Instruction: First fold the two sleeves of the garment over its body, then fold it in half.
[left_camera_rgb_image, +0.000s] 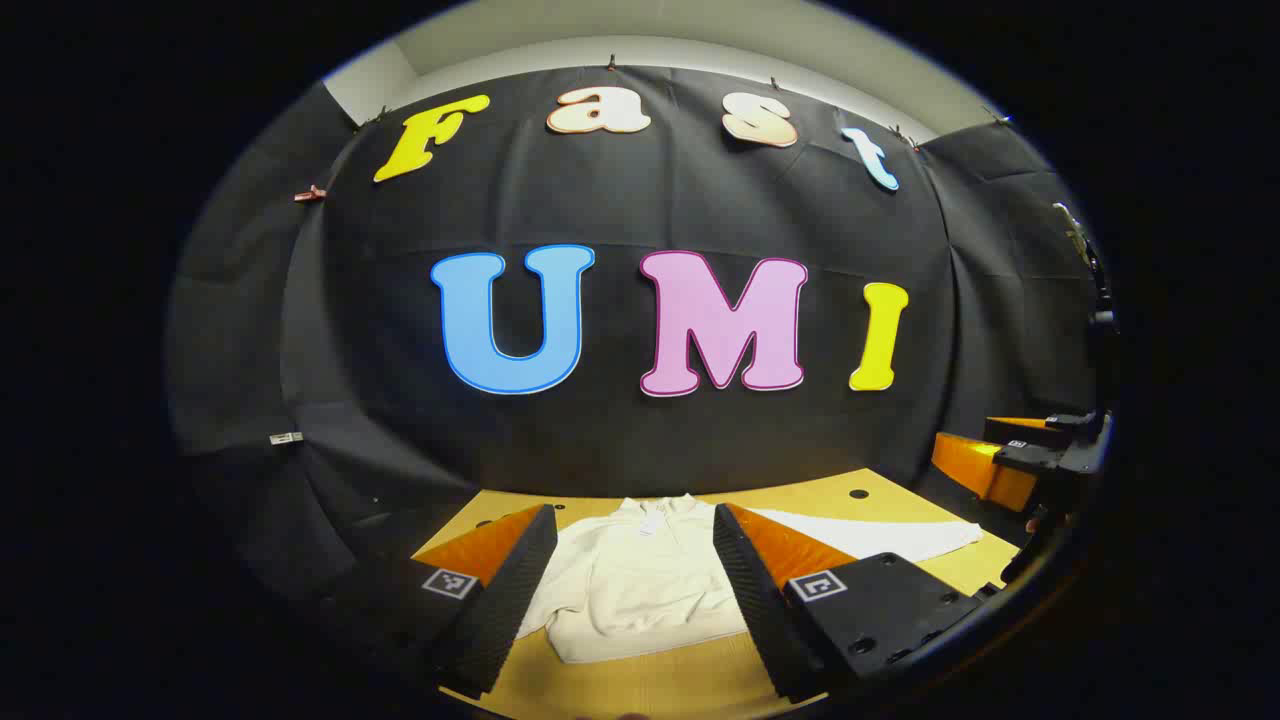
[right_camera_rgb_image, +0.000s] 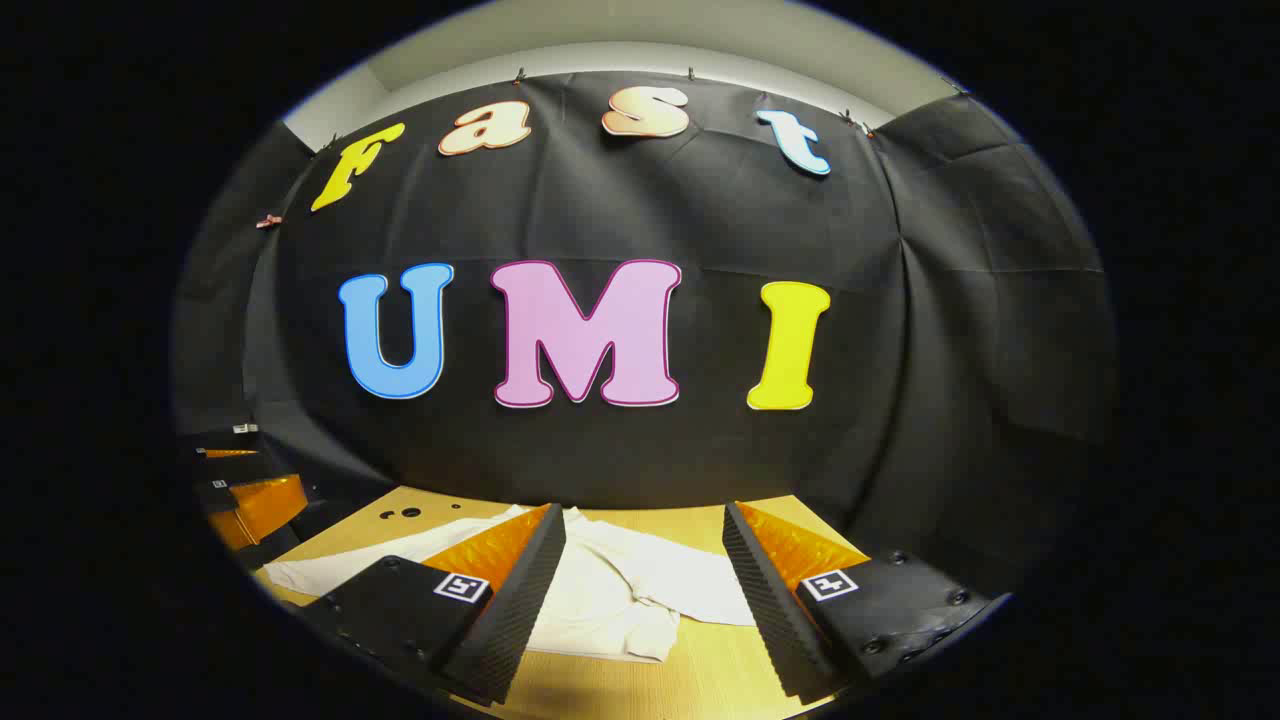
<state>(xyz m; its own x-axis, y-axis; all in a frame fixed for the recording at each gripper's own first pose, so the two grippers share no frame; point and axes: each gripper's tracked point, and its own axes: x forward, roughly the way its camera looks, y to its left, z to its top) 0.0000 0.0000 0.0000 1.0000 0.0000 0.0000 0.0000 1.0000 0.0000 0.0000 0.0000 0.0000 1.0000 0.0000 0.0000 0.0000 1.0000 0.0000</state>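
Garment (left_camera_rgb_image: 640, 585): white, laid flat on the bench (left_camera_rgb_image: 880, 495), collar far, one sleeve (left_camera_rgb_image: 880, 535) stretched right.
Left claw (left_camera_rgb_image: 635, 590): apart, nothing held.
Right claw (right_camera_rgb_image: 645, 590): apart, nothing held.

— What sort of place is it?
— A recording booth, staged rather than lived in: black cloth wall (right_camera_rgb_image: 600, 480) clipped up along its top edge beneath a pale ceiling (left_camera_rgb_image: 620, 30).
— And the furnishing?
— One bare wooden table (right_camera_rgb_image: 620, 690), boxed in by cloth.
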